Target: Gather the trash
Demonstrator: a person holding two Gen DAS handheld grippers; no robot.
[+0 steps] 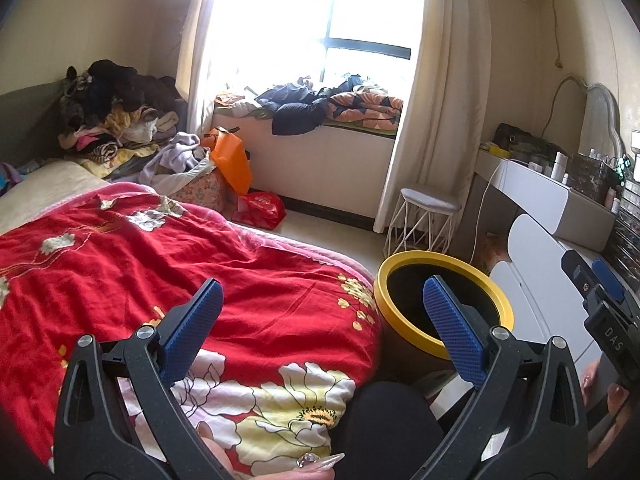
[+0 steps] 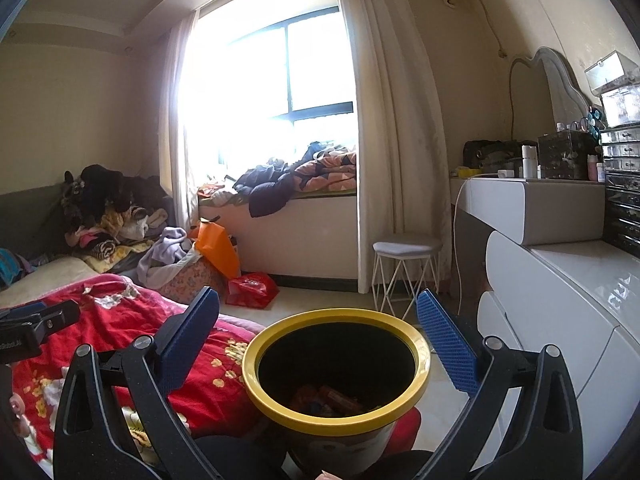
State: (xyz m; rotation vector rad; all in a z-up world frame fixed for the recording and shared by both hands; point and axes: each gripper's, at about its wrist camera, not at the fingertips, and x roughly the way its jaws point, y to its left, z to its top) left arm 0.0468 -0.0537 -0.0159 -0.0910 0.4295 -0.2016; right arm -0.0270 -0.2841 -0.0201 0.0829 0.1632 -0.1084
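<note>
A yellow-rimmed trash bin (image 2: 336,420) with a black inside stands on the floor beside the bed; several wrappers (image 2: 328,400) lie at its bottom. It also shows in the left wrist view (image 1: 440,264). My right gripper (image 2: 320,332) is open and empty, held just above and in front of the bin's mouth. My left gripper (image 1: 322,320) is open and empty over the edge of the red floral blanket (image 1: 160,264), left of the bin. The right gripper's body shows at the right edge of the left wrist view (image 1: 600,304).
A bed with the red blanket (image 2: 100,320) fills the left. Piled clothes (image 1: 112,108), an orange bag (image 1: 232,160) and a red bag (image 1: 262,206) lie near the window seat. A white stool (image 2: 404,276) and a white dresser (image 2: 560,280) stand on the right.
</note>
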